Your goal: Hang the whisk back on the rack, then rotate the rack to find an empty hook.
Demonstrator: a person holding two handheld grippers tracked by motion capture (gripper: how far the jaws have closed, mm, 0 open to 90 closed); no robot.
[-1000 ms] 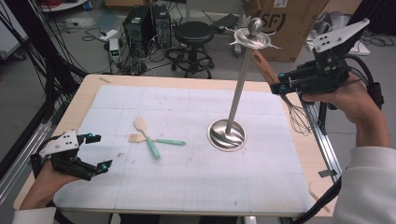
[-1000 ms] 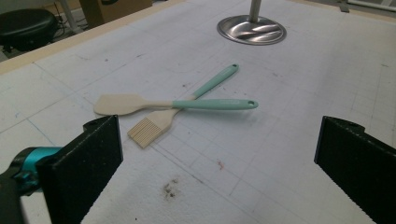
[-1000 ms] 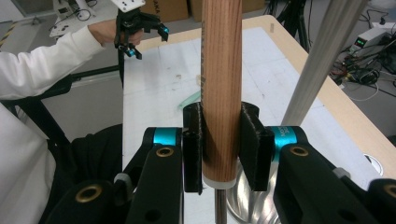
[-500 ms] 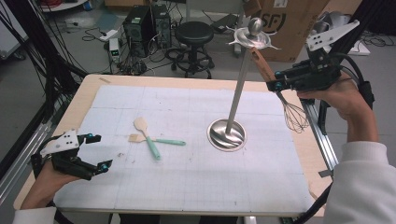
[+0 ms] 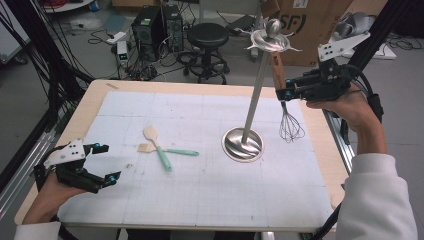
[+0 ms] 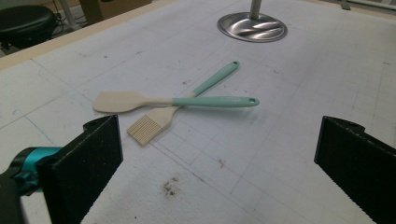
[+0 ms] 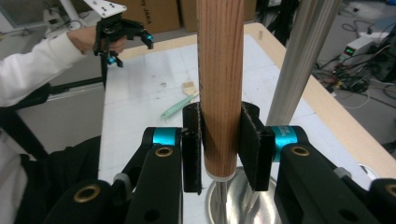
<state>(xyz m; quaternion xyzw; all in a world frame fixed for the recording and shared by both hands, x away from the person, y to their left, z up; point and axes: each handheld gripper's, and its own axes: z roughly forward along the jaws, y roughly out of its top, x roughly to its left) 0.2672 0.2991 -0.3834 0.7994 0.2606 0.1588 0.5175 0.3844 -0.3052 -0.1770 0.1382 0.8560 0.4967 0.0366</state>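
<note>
**Operator:** Holding the wooden-handled wire whisk (image 5: pixel 283 95) upright at the far right, just beside the tall steel stand with hooks (image 5: pixel 252 100); my right gripper (image 5: pixel 286 93) has its jaws clamped on the handle.

**Observer:** And the left gripper (image 5: pixel 102 162)?

**Operator:** Jaws wide apart, nothing between them, near left, short of the two teal-handled utensils (image 5: pixel 161 149). I'd keep the handle vertical and clear of the pole, and not slacken my grip.

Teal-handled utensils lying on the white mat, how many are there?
2: a teal-handled cream spatula and a teal-handled cream-bristled pastry brush, crossed over each other left of the round steel stand base. None appear hidden.
</note>
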